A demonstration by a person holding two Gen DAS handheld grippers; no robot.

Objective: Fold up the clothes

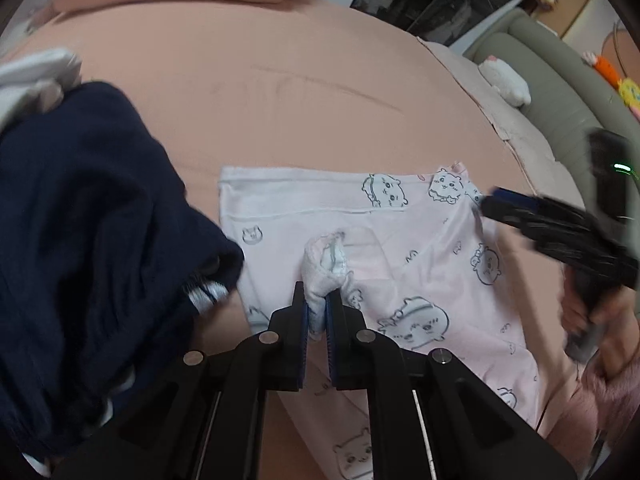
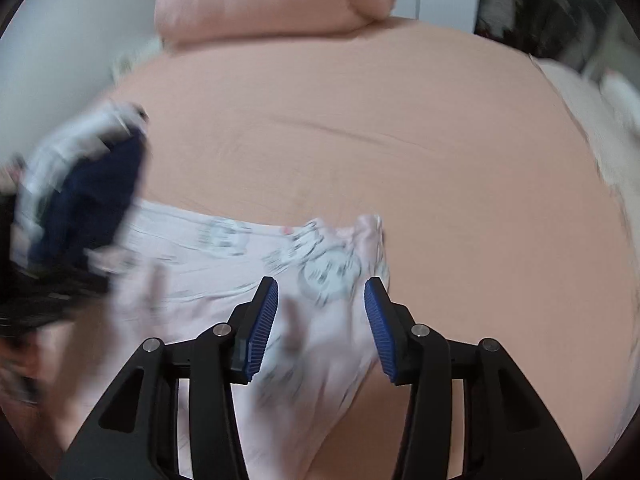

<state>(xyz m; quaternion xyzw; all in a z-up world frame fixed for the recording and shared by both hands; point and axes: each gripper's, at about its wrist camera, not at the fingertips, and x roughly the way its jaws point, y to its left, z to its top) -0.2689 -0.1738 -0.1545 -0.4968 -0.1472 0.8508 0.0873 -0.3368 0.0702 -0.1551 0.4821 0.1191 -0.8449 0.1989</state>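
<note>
A pale pink garment (image 1: 400, 240) printed with cartoon animals lies spread on the peach bed sheet (image 1: 280, 100). My left gripper (image 1: 318, 300) is shut on a bunched-up fold of it near its middle, and the fold stands up between the blue pads. My right gripper (image 1: 486, 202) hovers at the garment's far right corner, held by a hand. In the blurred right wrist view the right gripper (image 2: 320, 300) stands open over the pink garment (image 2: 224, 264), with the cloth below its pads and not pinched.
A crumpled navy garment (image 1: 100, 220) lies just left of the pink one, with a white-grey cloth (image 1: 32, 76) behind it. A peach pillow (image 2: 260, 0) sits at the head of the bed. A grey-green sofa (image 1: 560, 80) with a plush toy (image 1: 504, 80) runs along the right edge.
</note>
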